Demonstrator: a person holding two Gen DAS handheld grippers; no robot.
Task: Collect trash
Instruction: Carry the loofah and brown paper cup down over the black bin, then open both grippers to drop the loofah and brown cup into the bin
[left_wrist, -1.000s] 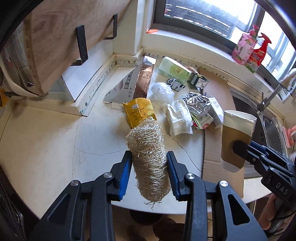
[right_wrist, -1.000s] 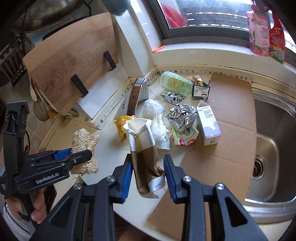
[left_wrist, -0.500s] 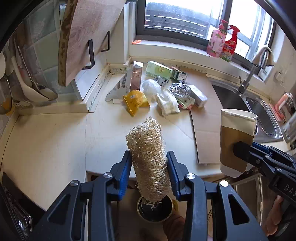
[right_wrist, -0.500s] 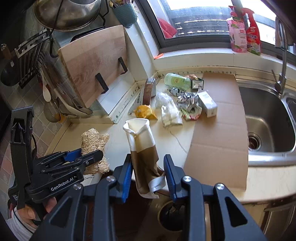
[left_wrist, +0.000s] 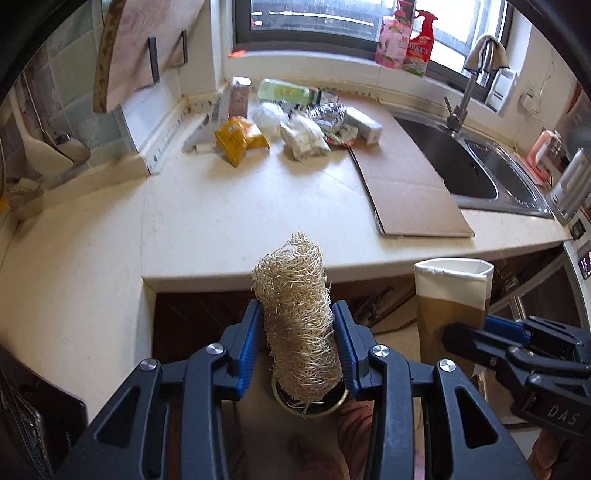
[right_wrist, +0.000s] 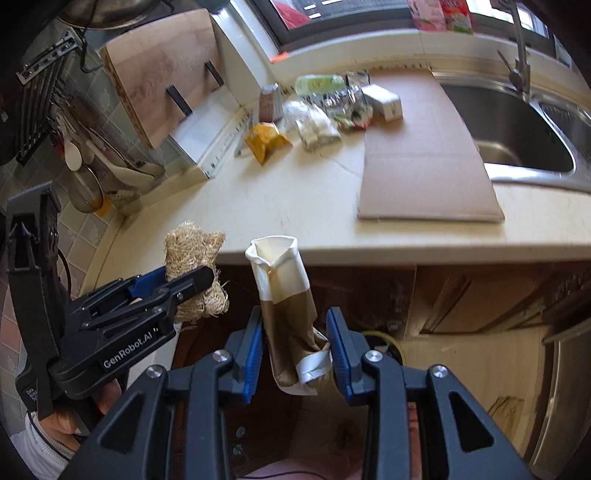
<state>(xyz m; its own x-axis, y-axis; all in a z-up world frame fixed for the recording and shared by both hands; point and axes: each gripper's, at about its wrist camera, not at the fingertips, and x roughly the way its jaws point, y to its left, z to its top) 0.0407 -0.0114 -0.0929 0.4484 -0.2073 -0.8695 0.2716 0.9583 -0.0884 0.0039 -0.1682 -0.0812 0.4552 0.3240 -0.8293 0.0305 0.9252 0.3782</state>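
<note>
In the left wrist view my left gripper (left_wrist: 297, 314) is shut on a tan loofah scrubber (left_wrist: 291, 291), which stands upright between the blue pads. It hangs past the counter's front edge, over a round dark bin mouth with a yellowish rim (left_wrist: 332, 404) on the floor. To the right, my right gripper (left_wrist: 454, 339) is shut on a crushed brown-and-white paper cup (left_wrist: 450, 291). The right wrist view shows that paper cup (right_wrist: 284, 295) pinched in the right gripper (right_wrist: 295, 332), with the left gripper (right_wrist: 199, 280) and loofah (right_wrist: 194, 247) to its left.
More trash lies at the back of the counter (left_wrist: 240, 221): a yellow packet (left_wrist: 240, 138), a green bottle (left_wrist: 284, 92), crumpled wrappers, a white carton (left_wrist: 364, 125). A flat cardboard sheet (left_wrist: 406, 177) lies beside the steel sink (left_wrist: 476, 162). A wooden board (right_wrist: 159, 70) leans at the left wall.
Both grippers, still holding the loofah and the cup, have drawn back from the trash pile, past the counter's front edge and a little lower. The bin mouth has come into view beneath them.
</note>
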